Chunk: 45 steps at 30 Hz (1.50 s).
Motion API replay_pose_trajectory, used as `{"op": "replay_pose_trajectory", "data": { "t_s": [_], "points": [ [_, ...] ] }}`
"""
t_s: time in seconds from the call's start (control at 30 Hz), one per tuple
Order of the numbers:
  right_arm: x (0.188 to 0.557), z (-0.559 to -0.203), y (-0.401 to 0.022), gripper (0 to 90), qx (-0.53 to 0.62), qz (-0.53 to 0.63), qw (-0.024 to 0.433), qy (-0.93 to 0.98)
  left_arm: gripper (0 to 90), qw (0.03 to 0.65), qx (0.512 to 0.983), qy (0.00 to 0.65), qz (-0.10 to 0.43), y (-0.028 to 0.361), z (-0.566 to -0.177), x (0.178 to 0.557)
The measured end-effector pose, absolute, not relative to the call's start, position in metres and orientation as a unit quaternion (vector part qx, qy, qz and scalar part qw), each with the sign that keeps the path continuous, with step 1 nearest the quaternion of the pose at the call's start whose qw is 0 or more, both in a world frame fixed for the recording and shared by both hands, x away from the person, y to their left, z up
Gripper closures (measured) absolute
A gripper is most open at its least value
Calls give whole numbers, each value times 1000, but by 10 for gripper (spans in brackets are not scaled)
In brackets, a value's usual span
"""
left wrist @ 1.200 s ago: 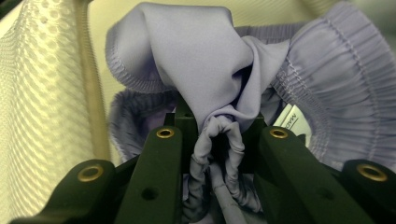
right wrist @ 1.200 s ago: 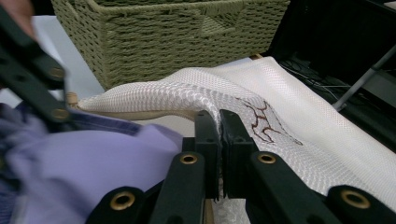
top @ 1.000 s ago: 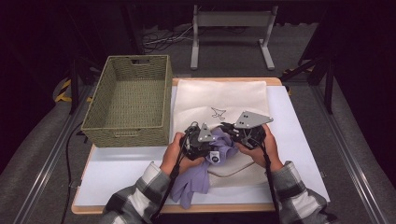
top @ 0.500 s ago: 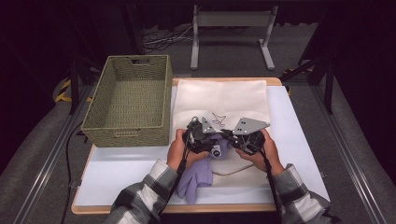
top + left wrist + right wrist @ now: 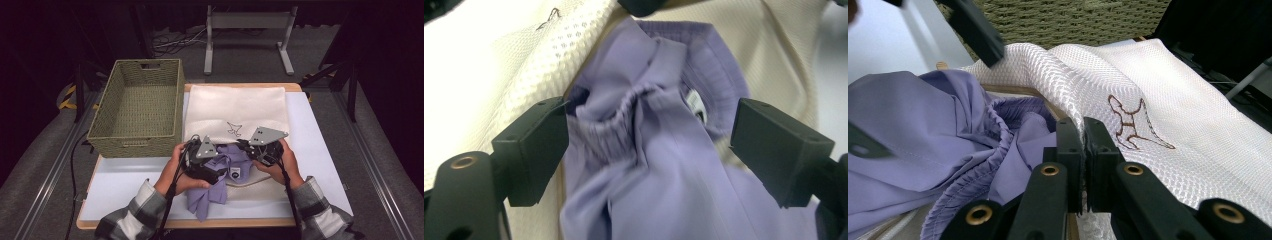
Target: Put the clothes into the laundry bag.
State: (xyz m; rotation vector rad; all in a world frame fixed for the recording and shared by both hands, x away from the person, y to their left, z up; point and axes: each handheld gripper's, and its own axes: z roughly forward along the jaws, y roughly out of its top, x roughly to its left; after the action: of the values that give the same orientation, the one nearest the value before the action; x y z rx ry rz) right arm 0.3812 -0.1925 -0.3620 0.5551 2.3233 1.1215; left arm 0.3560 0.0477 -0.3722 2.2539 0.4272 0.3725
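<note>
So the biggest risk I see here – the lavender garment point(image 5: 220, 175) is only partway into the cream mesh laundry bag point(image 5: 235, 107), with a good chunk of it hanging out toward the near edge of the table point(image 5: 125, 185). The left gripper point(image 5: 649, 135) has just been opening its jaws, and now they stand wide on either side of the elastic waistband without pressing on it, so nothing's pushing the cloth in. It could easily slide back out, or bunch up at the mouth and jam.

The other weak spot is the right gripper point(image 5: 1083, 150) – it's pinched tight on the bag's rim, holding the mouth up. If that thin mesh slips out, the opening flops closed over the garment.

Pose-wise, both hands sit close together near the front of the table, grippers pointing inward at the bag's mouth. Farther off on the left, the woven basket point(image 5: 137, 110) is sitting empty.
</note>
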Motion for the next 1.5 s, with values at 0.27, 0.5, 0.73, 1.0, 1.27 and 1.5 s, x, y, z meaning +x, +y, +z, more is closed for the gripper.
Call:
{"op": "replay_pose_trajectory", "data": {
  "t_s": [0.27, 0.5, 0.73, 1.0, 1.27, 1.5],
  "points": [
    [380, -362, -192, 875, 203, 411, 249, 853, 143, 389, 898, 156, 133, 73, -392, 326],
    [379, -363, -193, 875, 201, 410, 246, 855, 155, 332, 919, 166, 130, 77, -423, 333],
    [379, -367, -194, 875, 202, 406, 241, 858, 497, 316, 924, 172, 129, 81, -430, 343],
    [379, -367, -194, 875, 201, 404, 241, 859, 819, 342, 914, 180, 127, 88, -419, 342],
    [377, -364, -193, 875, 201, 411, 245, 855, 830, 394, 888, 200, 130, 82, -399, 349],
    [376, -362, -193, 875, 202, 417, 242, 852, 832, 414, 878, 196, 139, 72, -384, 355]
  ]
}}
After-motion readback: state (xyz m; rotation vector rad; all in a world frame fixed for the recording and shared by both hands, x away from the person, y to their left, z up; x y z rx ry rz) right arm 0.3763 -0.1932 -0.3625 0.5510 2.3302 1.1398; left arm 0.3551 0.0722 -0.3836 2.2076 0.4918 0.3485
